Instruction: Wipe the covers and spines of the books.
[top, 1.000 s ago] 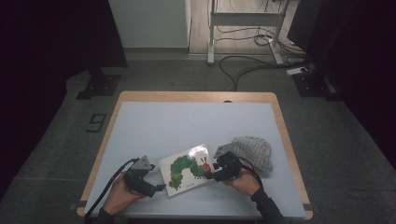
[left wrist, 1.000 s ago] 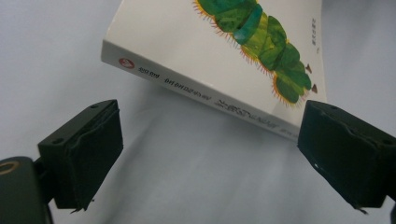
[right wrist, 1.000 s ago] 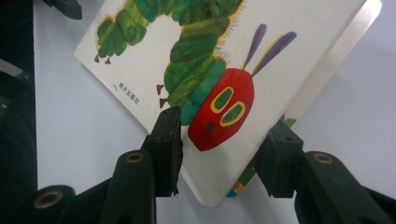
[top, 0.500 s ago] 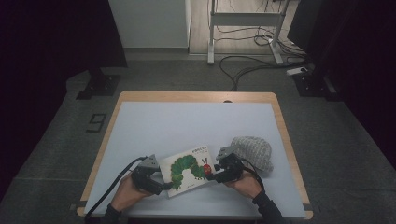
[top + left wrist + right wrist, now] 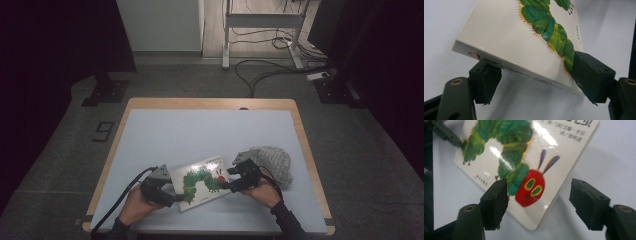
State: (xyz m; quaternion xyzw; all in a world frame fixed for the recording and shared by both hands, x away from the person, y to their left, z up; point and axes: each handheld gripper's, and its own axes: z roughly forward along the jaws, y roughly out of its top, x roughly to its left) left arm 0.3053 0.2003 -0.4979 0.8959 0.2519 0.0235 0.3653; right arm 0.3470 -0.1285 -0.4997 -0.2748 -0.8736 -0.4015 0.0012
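Two grippers are on the picture book point(image 5: 202, 181) now, near the front edge of the table point(image 5: 210, 130). Left gripper point(image 5: 536, 80) has its jaws around the spine corner, one above the cover and one beneath; that corner looks raised, so I'd call it gripped. Right gripper point(image 5: 539, 206) hangs wide open over the opposite corner by the caterpillar's red face, holding nothing. The lift looks barely begun; whatever follows is all to come. A grey knitted hat point(image 5: 272, 162) lies just beside the right hand point(image 5: 262, 192). Pale blue top, wooden rim, grey carpet, cables point(image 5: 265, 65) trailing beyond, dark room around.
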